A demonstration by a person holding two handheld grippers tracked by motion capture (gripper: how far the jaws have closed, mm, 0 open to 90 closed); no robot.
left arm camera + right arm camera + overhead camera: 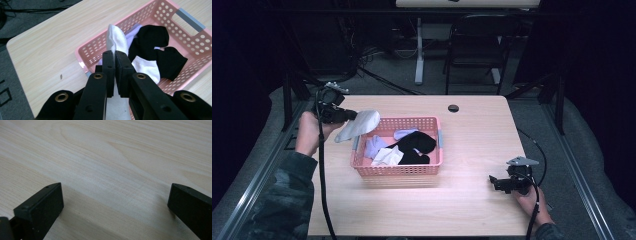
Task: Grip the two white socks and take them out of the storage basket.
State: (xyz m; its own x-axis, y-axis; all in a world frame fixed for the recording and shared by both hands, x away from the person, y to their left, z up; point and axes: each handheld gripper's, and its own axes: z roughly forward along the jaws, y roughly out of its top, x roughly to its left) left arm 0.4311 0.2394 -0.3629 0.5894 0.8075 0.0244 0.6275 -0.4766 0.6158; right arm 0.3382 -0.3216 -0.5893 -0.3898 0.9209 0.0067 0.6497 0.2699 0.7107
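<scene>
The left gripper (115, 56) pinches a white sock (358, 125) above the basket (398, 170) – best lifted well clear; the right gripper (113, 202) gapes empty

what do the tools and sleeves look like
Both tools are black with two blocky jaws. The left tool has brass-ringed holes in its arms; the right tool carries a grey three-cornered plate. A black cable trails from each. The left sleeve is camouflage.
</scene>
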